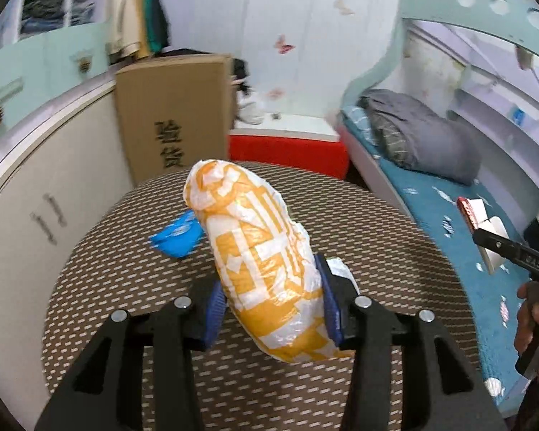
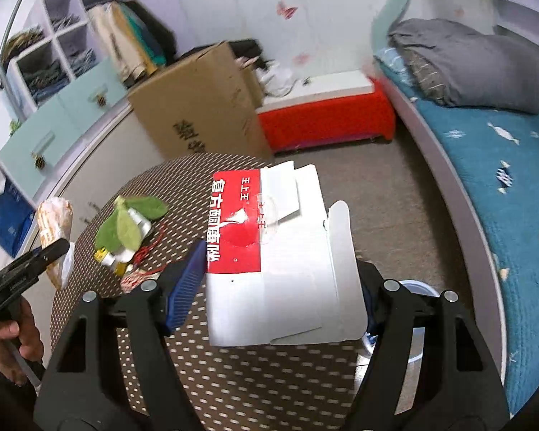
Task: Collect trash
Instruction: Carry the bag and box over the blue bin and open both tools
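Round worktop (image 2: pixel 233 377) under both grippers. Red-white carton (image 2: pixel 276 269) held up by right gripper (image 2: pixel 276 287), jaws clenched on it. Orange-white bag (image 1: pixel 266 273) squeezed in left gripper (image 1: pixel 269 309). Bag could slip: plastic smooth. Leaves (image 2: pixel 125 222) left on worktop.

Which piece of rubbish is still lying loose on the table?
The blue wrapper; the orange-and-white bag and the red-and-white box are each held in a gripper.

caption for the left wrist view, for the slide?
Left gripper clamps an orange-and-white plastic bag above the round patterned table; a blue wrapper lies behind it.
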The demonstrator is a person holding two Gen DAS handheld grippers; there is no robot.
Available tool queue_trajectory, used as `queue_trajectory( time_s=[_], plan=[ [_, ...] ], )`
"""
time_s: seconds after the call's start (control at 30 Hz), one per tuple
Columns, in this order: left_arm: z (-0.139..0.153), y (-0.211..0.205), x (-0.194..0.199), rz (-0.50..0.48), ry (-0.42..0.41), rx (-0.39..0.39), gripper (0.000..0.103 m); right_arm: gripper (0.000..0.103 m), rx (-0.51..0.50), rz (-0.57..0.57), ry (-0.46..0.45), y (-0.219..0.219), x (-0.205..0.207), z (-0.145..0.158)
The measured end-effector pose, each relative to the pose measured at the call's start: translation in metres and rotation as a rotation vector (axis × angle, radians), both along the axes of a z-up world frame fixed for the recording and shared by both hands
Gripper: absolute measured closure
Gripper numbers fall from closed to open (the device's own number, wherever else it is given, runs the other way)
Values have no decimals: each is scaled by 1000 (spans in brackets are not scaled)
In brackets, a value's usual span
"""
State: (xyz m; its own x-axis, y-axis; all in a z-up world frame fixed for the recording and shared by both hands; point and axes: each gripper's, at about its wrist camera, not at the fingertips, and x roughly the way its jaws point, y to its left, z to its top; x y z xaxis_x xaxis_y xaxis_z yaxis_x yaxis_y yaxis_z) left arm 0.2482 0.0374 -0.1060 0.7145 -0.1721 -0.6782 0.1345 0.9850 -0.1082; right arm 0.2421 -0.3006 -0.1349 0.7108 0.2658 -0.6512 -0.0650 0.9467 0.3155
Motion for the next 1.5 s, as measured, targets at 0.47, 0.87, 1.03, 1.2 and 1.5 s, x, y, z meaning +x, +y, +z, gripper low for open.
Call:
queue_trajectory(
  time_s=[0.47, 0.87, 1.03, 1.2, 1.5],
  plan=[
    [4, -127, 13, -238, 4, 2, 58, 33, 54, -302, 43, -149, -26, -14],
    [-6, -216, 29, -399, 23, 60, 58, 32, 179, -374, 256, -186, 11, -132],
    [-19, -253, 35, -471, 52, 92, 57, 18, 244, -438, 343, -202, 18, -178],
    [-37, -289, 45, -548, 99, 118, 57, 12, 274, -480, 322, -214, 1, -175],
    [-74, -355, 51, -675, 175, 152, 57, 11, 263, -526, 225, -238, -32, -130]
  ],
)
